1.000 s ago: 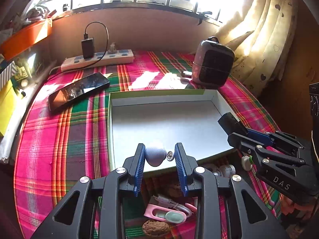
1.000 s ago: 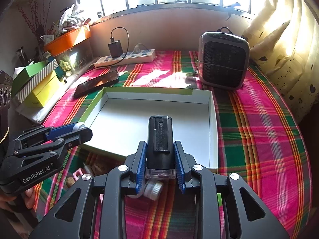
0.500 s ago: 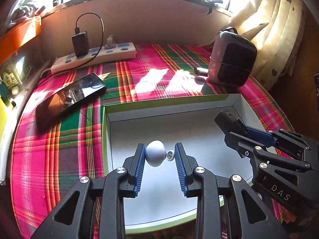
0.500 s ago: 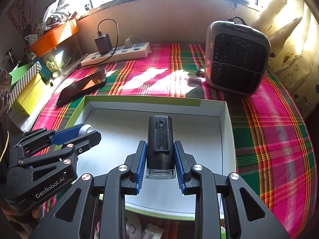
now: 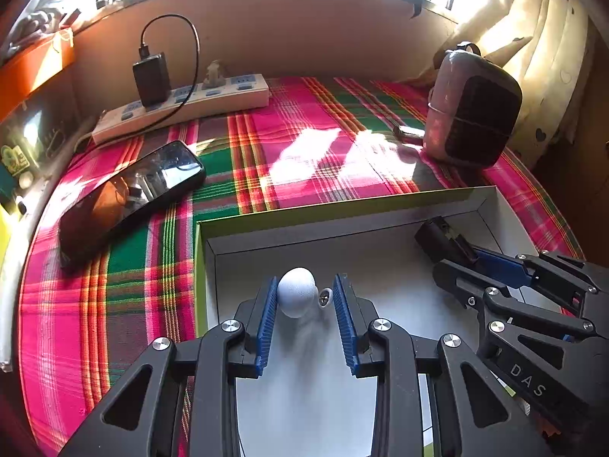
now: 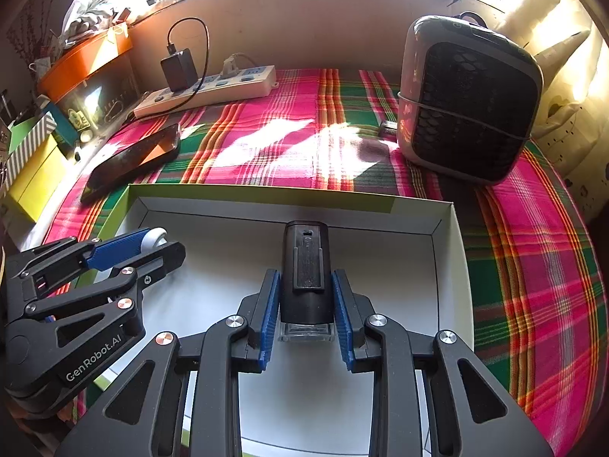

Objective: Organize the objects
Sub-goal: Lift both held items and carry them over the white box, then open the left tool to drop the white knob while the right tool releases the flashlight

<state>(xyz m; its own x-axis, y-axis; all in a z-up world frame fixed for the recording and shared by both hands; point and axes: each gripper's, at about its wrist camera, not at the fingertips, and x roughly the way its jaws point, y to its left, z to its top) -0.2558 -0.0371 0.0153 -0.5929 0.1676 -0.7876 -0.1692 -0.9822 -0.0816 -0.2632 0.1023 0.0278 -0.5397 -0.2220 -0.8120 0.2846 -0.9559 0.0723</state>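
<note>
- Left wrist view: our left gripper (image 5: 303, 295) pinches a small pale knob (image 5: 296, 291) with a metal stud between its blue fingers (image 5: 266, 316), the knob against the nine o'clock pad, above the white box (image 5: 380, 209) floor. At three o'clock, our right gripper (image 5: 462, 257) carries the black device (image 5: 437, 238).
- Right wrist view: our fingers (image 6: 269, 314) clamp the black device (image 6: 304, 270) upright, dead centre, over the box (image 6: 449, 236). The left gripper (image 6: 152, 245) sits at nine o'clock.

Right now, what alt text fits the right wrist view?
The right gripper holds a black device between its blue fingers over an open white box on a plaid cloth. The left gripper, at left, holds a pale round object.
</note>
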